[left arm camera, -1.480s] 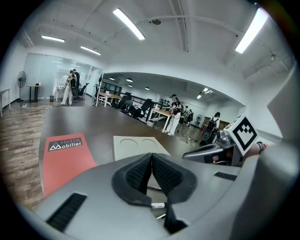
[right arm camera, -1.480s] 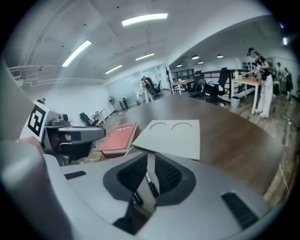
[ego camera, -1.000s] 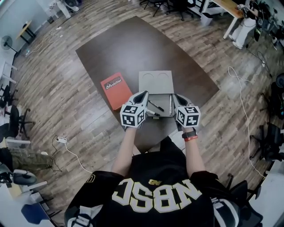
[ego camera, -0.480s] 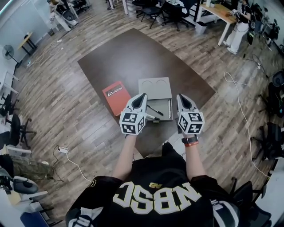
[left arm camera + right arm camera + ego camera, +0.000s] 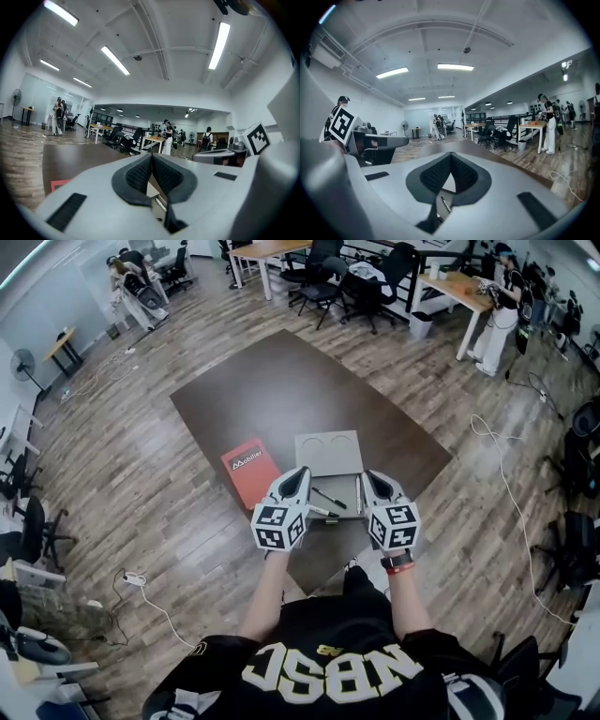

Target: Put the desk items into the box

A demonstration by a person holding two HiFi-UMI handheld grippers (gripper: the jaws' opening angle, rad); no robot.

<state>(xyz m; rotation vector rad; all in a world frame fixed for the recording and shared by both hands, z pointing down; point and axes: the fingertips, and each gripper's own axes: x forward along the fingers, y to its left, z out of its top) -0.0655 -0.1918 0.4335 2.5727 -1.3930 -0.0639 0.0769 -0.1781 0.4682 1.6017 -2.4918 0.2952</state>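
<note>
A grey box (image 5: 343, 504) lies open on the dark table (image 5: 281, 390), its lid (image 5: 328, 453) folded away from me. Inside it lie a black pen (image 5: 329, 498) and a slim silver pen (image 5: 358, 493). A red book (image 5: 251, 471) rests on the table left of the box. My left gripper (image 5: 302, 472) hovers over the box's near left corner, shut and empty (image 5: 151, 158). My right gripper (image 5: 367, 475) hovers over the near right corner, also shut with nothing between its pads (image 5: 451, 155). Below the right gripper's jaws a pen (image 5: 446, 205) shows.
The table sits on a wooden floor (image 5: 141, 474). Office chairs (image 5: 323, 277) and desks (image 5: 450, 287) stand at the far side, with people near them. A white cable (image 5: 511, 484) trails on the floor at the right.
The head view has tilted up and shows more of the room. Both grippers stay above the box's near end; the right one has drifted slightly toward the left one.
</note>
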